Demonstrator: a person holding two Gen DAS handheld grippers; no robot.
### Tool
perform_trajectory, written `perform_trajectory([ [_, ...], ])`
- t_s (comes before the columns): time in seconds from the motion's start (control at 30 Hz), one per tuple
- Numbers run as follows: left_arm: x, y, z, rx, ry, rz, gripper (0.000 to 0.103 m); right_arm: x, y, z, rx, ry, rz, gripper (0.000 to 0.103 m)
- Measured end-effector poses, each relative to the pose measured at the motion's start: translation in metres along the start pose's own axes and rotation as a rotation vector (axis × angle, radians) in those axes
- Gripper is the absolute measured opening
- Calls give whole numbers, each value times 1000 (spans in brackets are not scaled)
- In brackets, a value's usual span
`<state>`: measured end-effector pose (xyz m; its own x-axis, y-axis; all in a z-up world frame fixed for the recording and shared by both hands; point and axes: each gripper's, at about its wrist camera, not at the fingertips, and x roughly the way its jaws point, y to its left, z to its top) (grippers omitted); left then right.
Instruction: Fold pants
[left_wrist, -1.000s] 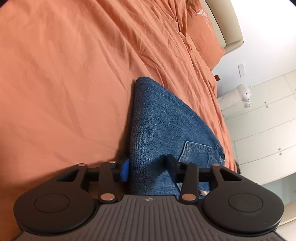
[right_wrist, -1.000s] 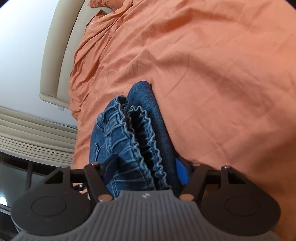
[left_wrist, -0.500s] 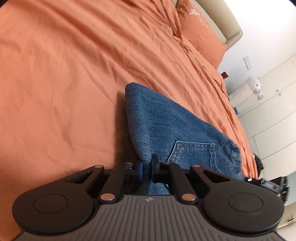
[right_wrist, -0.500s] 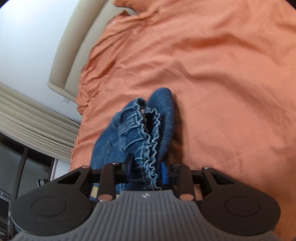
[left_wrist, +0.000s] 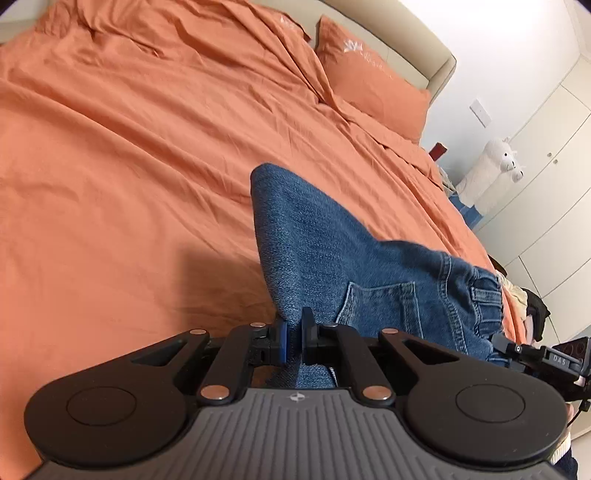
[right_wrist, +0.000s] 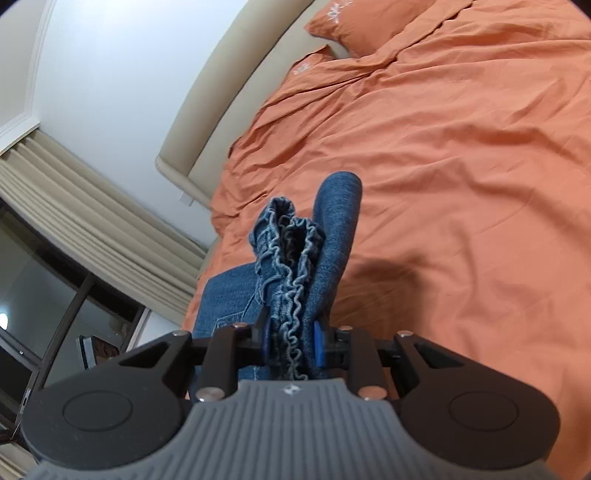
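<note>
We judge the fold well along: pants (left_wrist: 354, 258) already doubled over, lifted above the orange bed (left_wrist: 129, 166), left gripper (left_wrist: 291, 336) pinching the folded edge, right gripper (right_wrist: 290, 341) pinching the bunched waistband, still left is laying them flat.

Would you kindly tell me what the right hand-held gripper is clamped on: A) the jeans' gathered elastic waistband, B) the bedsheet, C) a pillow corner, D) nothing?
A: the right hand-held gripper is shut on the ruffled waistband of the jeans, above the orange sheet.
</note>
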<state>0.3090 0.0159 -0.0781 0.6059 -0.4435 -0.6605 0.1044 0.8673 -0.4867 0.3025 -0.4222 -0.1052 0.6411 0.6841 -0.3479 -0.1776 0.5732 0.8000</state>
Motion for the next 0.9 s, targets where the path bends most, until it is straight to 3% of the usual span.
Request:
perform_trajectory([
  [0.47, -120, 10, 4, 77, -45, 146, 6, 24, 91, -71, -23, 83, 105, 17],
  [0.9, -229, 41, 13, 146, -111, 246, 6, 75, 195, -109, -106, 141, 196, 17],
])
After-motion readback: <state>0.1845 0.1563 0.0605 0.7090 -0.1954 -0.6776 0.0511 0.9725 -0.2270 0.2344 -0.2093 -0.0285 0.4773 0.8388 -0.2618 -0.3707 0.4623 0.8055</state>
